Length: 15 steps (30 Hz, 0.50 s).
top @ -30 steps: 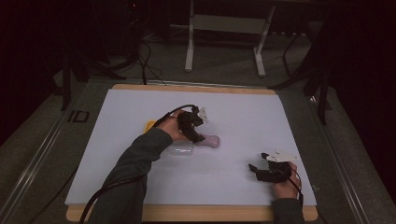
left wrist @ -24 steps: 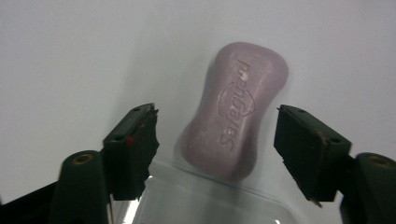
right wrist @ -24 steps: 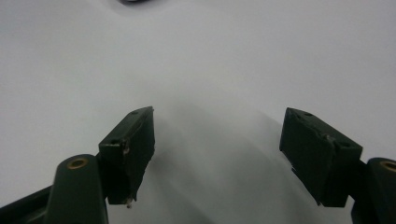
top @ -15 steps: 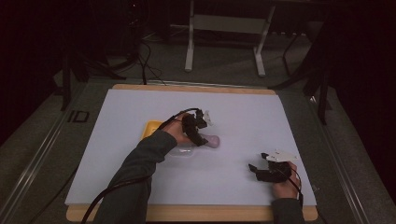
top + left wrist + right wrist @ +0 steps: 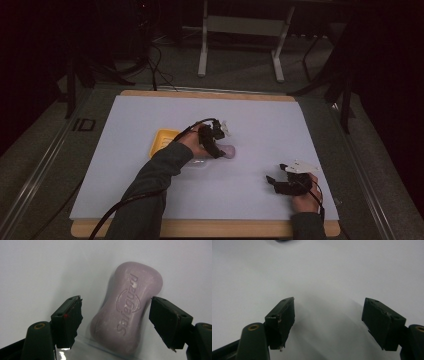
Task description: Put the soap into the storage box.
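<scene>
Soap bar (image 5: 127,307), purple, lies mid-table on a clear plastic sheet (image 5: 82,350); left gripper (image 5: 116,315) over it w/ jaws wide apart, one each side, not clamping; yellow tray (image 5: 164,140) just beside the left hand; right gripper (image 5: 328,322) well apart near the table's (image 5: 300,130) front-right, jaws wide, holding nothing.

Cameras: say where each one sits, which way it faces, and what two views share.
High view: above the person's side, facing forward and down on the table; both forearms, left claw, right claw.
Left gripper view: on the left claw, facing the purple soap between open jaws.
Right gripper view: on the right claw, facing bare tabletop.
Shared: soap, high and left.
</scene>
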Each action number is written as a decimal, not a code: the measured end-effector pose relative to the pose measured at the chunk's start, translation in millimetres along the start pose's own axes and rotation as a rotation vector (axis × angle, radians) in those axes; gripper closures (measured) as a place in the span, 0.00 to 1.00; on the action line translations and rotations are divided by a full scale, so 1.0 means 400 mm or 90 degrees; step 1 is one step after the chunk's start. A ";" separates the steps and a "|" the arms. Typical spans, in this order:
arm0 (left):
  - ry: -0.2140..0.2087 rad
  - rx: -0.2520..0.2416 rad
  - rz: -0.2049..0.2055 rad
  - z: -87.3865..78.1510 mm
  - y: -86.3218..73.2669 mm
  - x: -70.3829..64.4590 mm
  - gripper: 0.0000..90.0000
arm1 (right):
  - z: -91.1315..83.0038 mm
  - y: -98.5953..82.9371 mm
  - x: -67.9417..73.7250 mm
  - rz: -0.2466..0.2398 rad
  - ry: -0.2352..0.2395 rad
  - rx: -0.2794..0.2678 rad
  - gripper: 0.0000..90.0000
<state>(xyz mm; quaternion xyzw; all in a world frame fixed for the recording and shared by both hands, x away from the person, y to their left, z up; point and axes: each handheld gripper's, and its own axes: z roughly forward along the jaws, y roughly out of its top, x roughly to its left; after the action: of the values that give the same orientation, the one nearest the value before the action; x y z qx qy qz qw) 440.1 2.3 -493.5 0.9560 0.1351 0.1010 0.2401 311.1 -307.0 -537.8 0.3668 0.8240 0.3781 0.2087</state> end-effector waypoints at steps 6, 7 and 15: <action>-0.019 0.008 0.001 0.014 0.006 -0.007 0.30 | 0.000 0.000 0.000 0.000 0.000 0.000 0.29; -0.018 0.011 0.009 0.017 0.007 -0.009 0.30 | 0.000 0.000 0.000 0.000 0.000 0.000 0.29; -0.019 0.011 0.005 0.030 0.012 -0.013 0.31 | 0.001 0.000 0.000 -0.002 0.000 0.002 0.29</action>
<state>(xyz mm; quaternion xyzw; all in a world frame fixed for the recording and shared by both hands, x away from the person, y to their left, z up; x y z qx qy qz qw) 439.3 -8.6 -502.4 0.9599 0.1286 0.0866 0.2334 311.3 -306.7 -537.9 0.3658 0.8250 0.3766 0.2090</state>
